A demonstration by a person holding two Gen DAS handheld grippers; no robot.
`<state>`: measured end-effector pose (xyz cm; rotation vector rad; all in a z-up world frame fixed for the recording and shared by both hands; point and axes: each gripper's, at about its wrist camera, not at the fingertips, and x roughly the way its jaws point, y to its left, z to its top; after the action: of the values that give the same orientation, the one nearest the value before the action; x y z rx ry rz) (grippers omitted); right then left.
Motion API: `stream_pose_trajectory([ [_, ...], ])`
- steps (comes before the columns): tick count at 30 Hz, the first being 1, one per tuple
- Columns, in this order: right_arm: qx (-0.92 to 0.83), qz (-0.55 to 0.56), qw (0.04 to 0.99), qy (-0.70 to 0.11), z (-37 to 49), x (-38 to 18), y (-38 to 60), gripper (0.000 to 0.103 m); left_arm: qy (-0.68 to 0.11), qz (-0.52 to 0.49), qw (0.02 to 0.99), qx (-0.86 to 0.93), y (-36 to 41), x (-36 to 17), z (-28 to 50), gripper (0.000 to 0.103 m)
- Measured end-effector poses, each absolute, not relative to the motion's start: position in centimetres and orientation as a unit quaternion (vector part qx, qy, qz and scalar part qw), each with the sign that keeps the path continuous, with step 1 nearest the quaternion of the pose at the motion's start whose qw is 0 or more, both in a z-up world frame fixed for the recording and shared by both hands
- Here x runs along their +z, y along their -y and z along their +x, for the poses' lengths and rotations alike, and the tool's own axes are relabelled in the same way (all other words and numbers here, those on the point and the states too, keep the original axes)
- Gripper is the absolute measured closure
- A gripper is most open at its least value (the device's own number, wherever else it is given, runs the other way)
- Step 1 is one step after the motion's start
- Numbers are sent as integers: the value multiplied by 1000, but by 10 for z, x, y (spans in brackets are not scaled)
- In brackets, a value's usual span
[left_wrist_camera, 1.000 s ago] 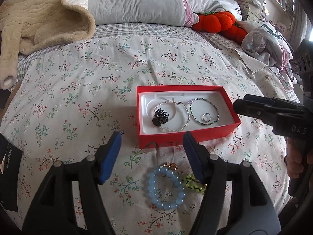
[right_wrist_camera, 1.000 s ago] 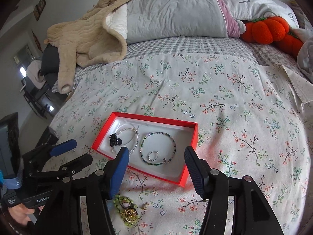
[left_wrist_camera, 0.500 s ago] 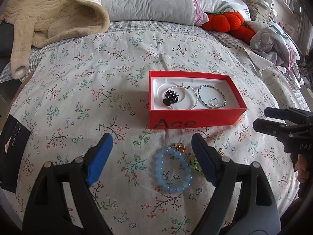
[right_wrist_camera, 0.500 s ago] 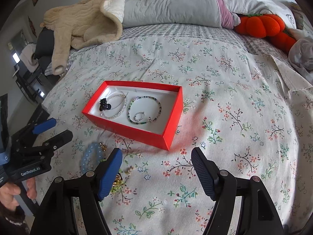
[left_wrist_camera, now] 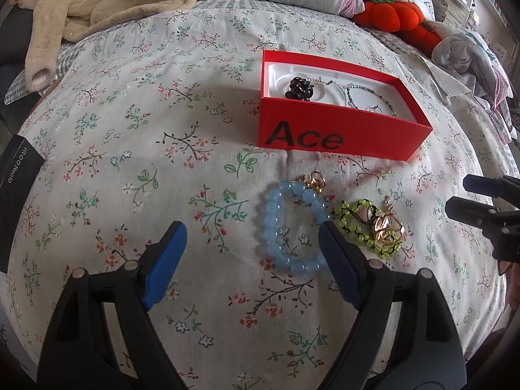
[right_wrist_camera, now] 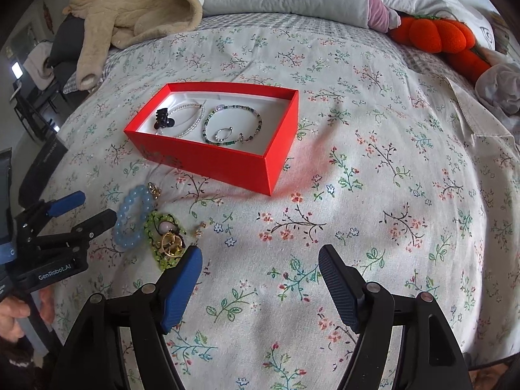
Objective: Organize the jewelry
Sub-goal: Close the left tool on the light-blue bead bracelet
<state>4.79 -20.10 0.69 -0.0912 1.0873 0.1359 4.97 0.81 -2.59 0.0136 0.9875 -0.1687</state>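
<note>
Both tools hang over the flowered bedspread (left_wrist_camera: 130,104) with jaws apart and nothing between them. Our left tool (left_wrist_camera: 250,243) sits just beside the blue bead bracelet (left_wrist_camera: 292,227), whose edge its right finger overlaps in the left wrist view. Our right tool (right_wrist_camera: 260,269) is over bare cloth, its left finger just beside the green bead bracelet (right_wrist_camera: 162,240) and the gold rings (right_wrist_camera: 170,243) lying on it. We see the red box (right_wrist_camera: 227,159), marked "Ace", farther up the bed, open, holding a black hair clip (right_wrist_camera: 162,118), a pearl bracelet (right_wrist_camera: 191,120), a dark green bracelet (right_wrist_camera: 232,125) and a small ring (right_wrist_camera: 222,134).
</note>
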Motion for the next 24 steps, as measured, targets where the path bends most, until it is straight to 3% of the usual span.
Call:
stream_pose_trajectory([
  [9,40,-48,824,-563,40,-14,199,28,-494,-20,863,-103,-3,-37,50,21],
  [14,35,-53,823,-565,40,-16,198,28,-502,-14,859,-99,4,-42,53,41],
  [20,36,-56,820,-568,41,-19,197,28,-497,54,864,-59,16,-47,53,73],
  [21,37,-56,819,-569,42,-20,197,28,-495,62,865,-59,18,-47,52,85],
  [22,37,-58,818,-571,42,-21,196,28,-494,69,865,-58,19,-47,51,90],
  [24,37,-61,817,-573,42,-22,194,28,-490,75,867,-51,19,-46,50,90],
])
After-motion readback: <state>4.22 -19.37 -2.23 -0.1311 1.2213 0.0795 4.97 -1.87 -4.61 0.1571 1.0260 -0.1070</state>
